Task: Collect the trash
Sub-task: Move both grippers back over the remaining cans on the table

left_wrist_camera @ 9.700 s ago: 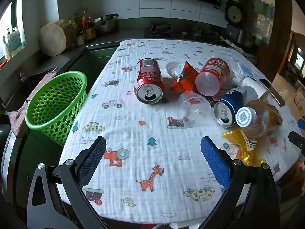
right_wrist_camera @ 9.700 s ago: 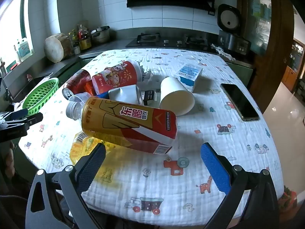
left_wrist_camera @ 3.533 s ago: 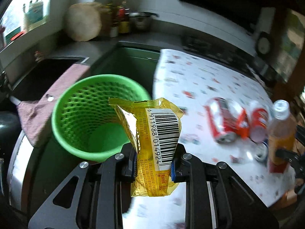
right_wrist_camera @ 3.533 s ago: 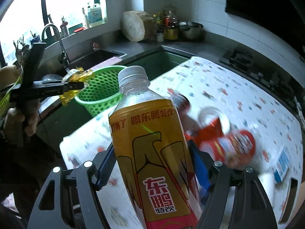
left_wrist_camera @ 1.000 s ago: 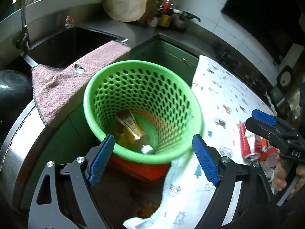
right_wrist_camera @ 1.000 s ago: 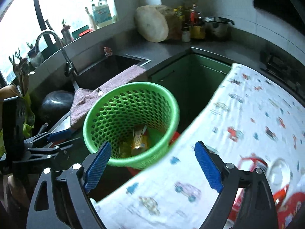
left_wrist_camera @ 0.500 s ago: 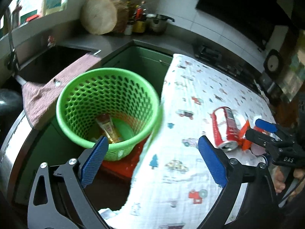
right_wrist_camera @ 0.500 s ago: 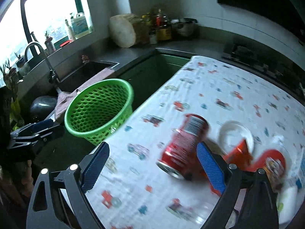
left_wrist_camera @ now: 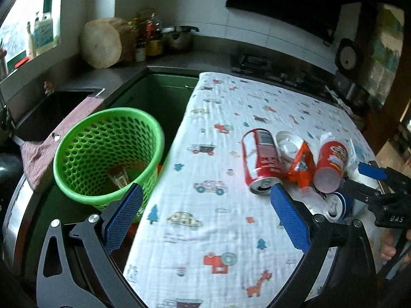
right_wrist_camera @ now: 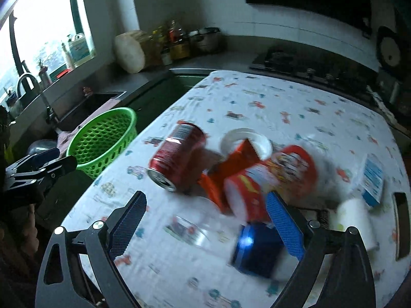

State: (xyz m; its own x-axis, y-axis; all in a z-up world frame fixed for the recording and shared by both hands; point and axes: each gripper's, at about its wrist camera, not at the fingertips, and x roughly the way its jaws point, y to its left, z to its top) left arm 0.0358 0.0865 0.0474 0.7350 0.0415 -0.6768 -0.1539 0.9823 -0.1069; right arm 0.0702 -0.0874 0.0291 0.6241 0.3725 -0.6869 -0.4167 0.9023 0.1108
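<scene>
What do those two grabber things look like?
Each gripper, left and right, has a black frame with triangular cut-outs and silver screws. Its two fingers carry bright blue, dimpled pads. White letters "DAS" mark the right one's side.

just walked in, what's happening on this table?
A person with a gripper in each hand is clearing trash into the green basket, which already holds a bottle. Both the left gripper and the right gripper are empty, jaws just opened wide, facing the table. Left to collect: a red can, an orange wrapper, a red tube and a blue can.
</scene>
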